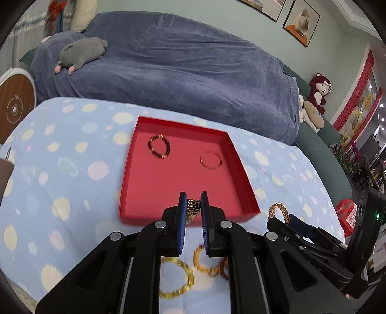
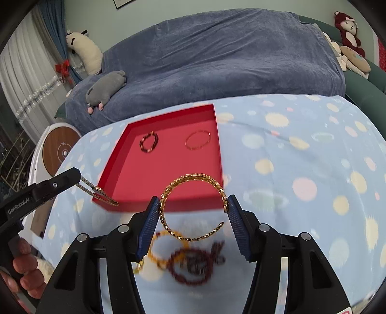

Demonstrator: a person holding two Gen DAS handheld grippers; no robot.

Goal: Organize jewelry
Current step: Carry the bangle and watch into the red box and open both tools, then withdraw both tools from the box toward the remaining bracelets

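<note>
Both grippers raised near red tray (image 1: 135, 166) edge — left gripper (image 1: 193, 205), right gripper (image 2: 193, 210) each gripping bracelet.

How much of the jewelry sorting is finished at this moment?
Done: a dark beaded bracelet and a thin orange bangle lie in the shallow red tray. In hand: the left tool grips a gold link bracelet; the right tool holds a wide gold chain bracelet near the tray's front edge. Left: several blurred yellow and dark red beaded bracelets on the spotted blue cloth.

Home living room, blanket-draped sofa (image 1: 181, 60), plush toys (image 1: 83, 52) (framed pictures (image 1: 301, 23))
</note>
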